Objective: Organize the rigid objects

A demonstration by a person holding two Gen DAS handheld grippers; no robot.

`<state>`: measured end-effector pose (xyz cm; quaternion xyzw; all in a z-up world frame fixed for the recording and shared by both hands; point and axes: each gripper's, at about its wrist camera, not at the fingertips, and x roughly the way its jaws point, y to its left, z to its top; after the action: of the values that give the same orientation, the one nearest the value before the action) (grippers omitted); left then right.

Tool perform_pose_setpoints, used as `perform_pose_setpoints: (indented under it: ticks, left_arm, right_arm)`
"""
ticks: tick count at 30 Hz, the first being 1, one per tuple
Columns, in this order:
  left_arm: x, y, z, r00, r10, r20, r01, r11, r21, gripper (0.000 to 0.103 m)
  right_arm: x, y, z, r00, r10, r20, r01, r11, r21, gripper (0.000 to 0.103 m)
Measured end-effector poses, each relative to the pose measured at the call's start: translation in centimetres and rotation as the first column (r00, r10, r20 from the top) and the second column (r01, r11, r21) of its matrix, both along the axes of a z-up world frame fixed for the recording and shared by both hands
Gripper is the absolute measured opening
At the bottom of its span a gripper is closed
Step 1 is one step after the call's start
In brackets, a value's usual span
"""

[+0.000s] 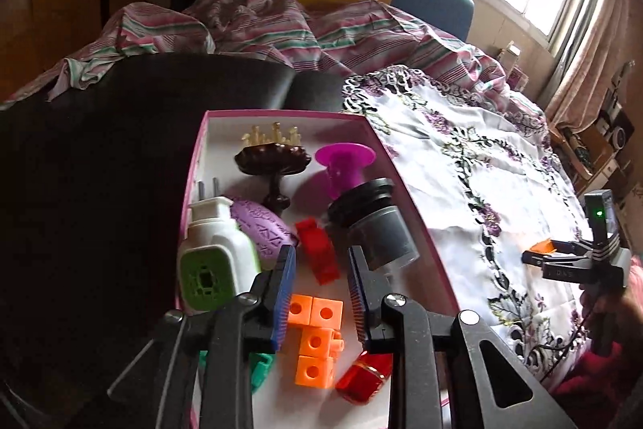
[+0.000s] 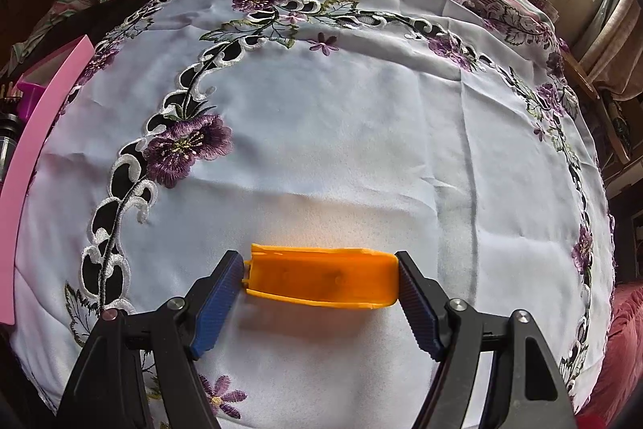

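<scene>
Right gripper point(image 2: 321, 280) is pinching an orange plastic piece point(image 2: 321, 282) lengthwise, one blue pad at each end, low in the centre of the right wrist frame and just above the embroidered white cloth point(image 2: 321, 147). Left gripper point(image 1: 321, 292) is hovering with jaws slightly parted and nothing between the pads, in the lower centre of the left wrist frame over the pink-rimmed box point(image 1: 402, 187). Lying in that box: orange linking cubes point(image 1: 315, 344) directly below the fingers, a red block point(image 1: 317, 256), a red translucent piece point(image 1: 363, 376), a white and green plug adapter point(image 1: 213, 260) at left, a purple oval point(image 1: 265, 232), a dark pedestal stand point(image 1: 273, 163), a magenta funnel shape point(image 1: 341, 163) and a grey cylinder point(image 1: 377, 228). Handling estimate for the orange piece: light, stiff, thin-walled and smooth, likely to slip or flex; the end-to-end hold is looking adequate, though a hold across its narrower middle would probably be steadier.
</scene>
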<state>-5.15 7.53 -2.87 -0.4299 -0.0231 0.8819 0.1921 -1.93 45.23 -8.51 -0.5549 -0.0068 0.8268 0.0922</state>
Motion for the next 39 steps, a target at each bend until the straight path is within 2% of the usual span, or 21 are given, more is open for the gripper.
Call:
perform_pose_setpoints:
  ticks: [4, 15, 21, 27, 30, 39]
  left_arm:
    - [1.0, 0.4, 0.6, 0.998, 0.002, -0.058, -0.006, 0.998, -0.070, 0.027]
    - [2.7, 0.2, 2.1, 0.991, 0.022, -0.130, -0.038, 0.992, -0.122, 0.041]
    - [3.2, -0.7, 2.4, 0.987, 0.055, -0.148, -0.076, 0.988, -0.137, 0.048]
    - [3.3, -2.1, 2.2, 0.986, 0.095, -0.140, -0.115, 0.983, -0.144, 0.048]
    - [3.5, -2.8, 2.1, 0.984, 0.110, -0.139, -0.130, 0.981, -0.142, 0.052]
    - [3.6, -4.1, 2.1, 0.981, 0.137, -0.140, -0.156, 0.979, -0.134, 0.059]
  right_arm:
    - [-0.1, 0.0, 0.0, 1.000, 0.003, 0.000, -0.003, 1.000, 0.006, 0.076]
    - [-0.1, -0.1, 0.2, 1.000, 0.008, -0.003, -0.008, 1.000, 0.019, 0.076]
    - [-0.1, -0.1, 0.3, 1.000, 0.011, -0.003, -0.011, 1.000, 0.025, 0.076]
    - [0.0, -0.2, 0.4, 1.000, 0.014, -0.009, -0.014, 0.999, 0.034, 0.076]
    - [0.0, -0.2, 0.5, 1.000, 0.012, -0.012, -0.011, 0.999, 0.030, 0.076]
    - [0.2, -2.2, 2.2, 0.997, 0.047, -0.069, -0.047, 0.999, -0.002, 0.076]
